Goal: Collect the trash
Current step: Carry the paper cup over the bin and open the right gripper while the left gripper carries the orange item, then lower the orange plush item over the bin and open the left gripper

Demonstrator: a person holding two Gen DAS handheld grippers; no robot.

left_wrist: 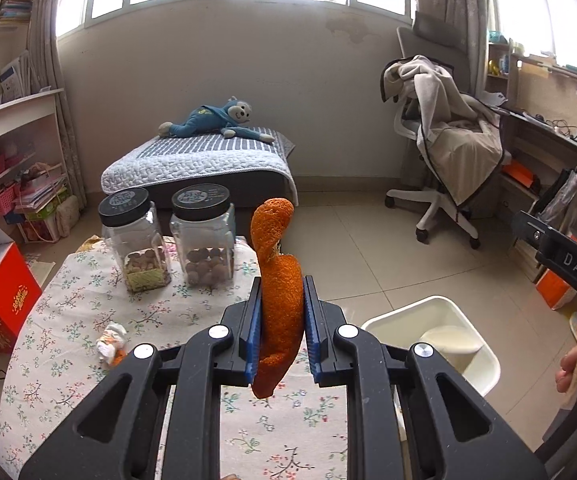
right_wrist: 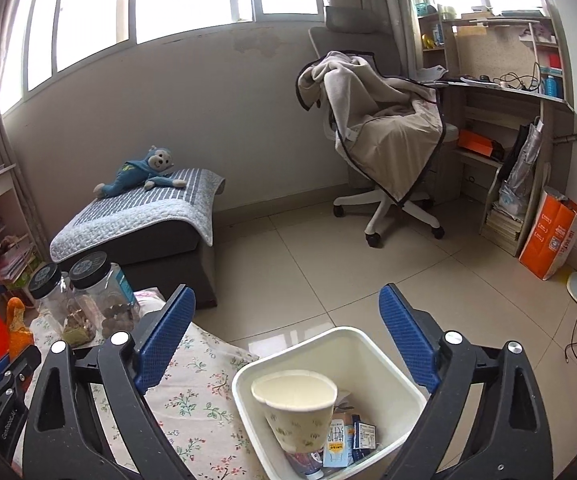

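My left gripper (left_wrist: 282,312) is shut on a long curl of orange peel (left_wrist: 278,280), held above the floral tablecloth (left_wrist: 68,312). The peel (right_wrist: 16,320) also shows at the far left of the right wrist view. My right gripper (right_wrist: 288,336) stands open and empty over the white trash bin (right_wrist: 384,360). Inside the bin lie a paper cup (right_wrist: 296,412) and small cartons (right_wrist: 342,440). The same bin (left_wrist: 464,328) stands on the floor at the table's right edge. A crumpled white and orange wrapper (left_wrist: 111,342) rests on the cloth to the left of my left gripper.
Two clear jars with black lids (left_wrist: 204,236) hold nuts at the table's far side. A red box (left_wrist: 0,300) stands at the left. Beyond are a low bed with a blue plush monkey (left_wrist: 212,120), a draped office chair (left_wrist: 444,144) and a desk (right_wrist: 508,92).
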